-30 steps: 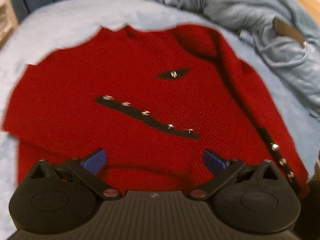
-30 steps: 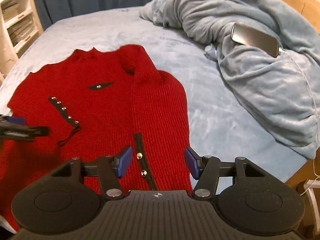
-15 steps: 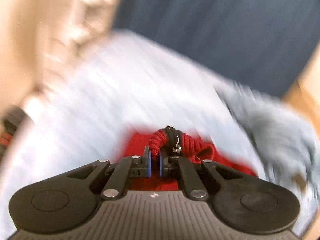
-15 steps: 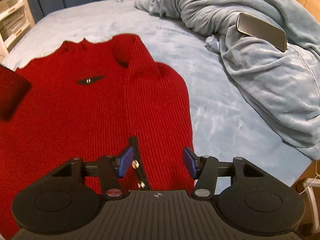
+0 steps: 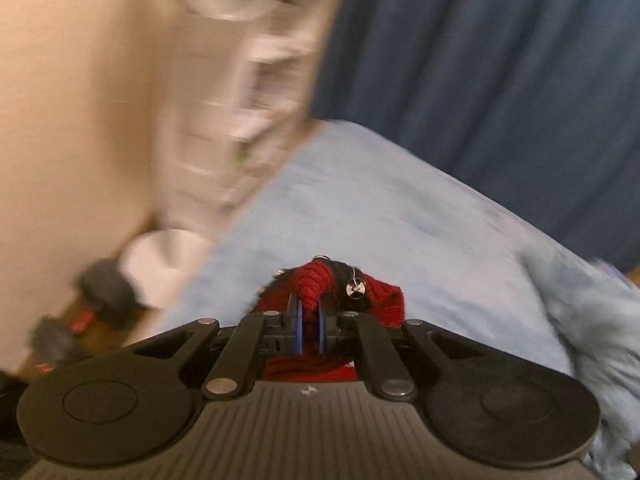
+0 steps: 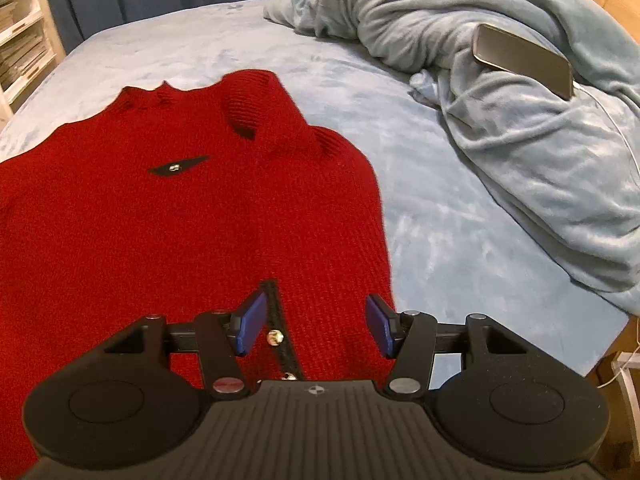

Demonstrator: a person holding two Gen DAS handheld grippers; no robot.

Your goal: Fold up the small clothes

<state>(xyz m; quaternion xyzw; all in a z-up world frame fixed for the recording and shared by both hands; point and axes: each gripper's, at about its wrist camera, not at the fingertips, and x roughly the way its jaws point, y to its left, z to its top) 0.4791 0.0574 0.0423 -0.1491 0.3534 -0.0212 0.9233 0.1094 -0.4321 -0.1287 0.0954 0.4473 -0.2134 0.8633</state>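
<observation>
Sweater [image 6: 192, 216]: flat on bed [image 6: 440, 216], folding barely begun; left fingers [image 5: 309, 322] clamp its cuff (lifted), right fingers [image 6: 316, 330] parted, empty.

The left wrist view is heavily motion-blurred: the pale shelving [image 5: 240, 92] above the left hand-held gripper [image 5: 309, 322] smears into streaks, and only that gripper and the red knit [image 5: 320, 286] pinched in it stay fairly sharp. The right wrist view is crisp and evenly lit by soft, warm indoor light, with faint shadows under the red sweater's [image 6: 168, 216] collar fold and a dull sheen on the phone [image 6: 524, 58] lying on the blanket [image 6: 520, 152]. Both views bulge with fisheye distortion, bending the bed [image 6: 448, 240] outward from the sweater and darkening the corners.
</observation>
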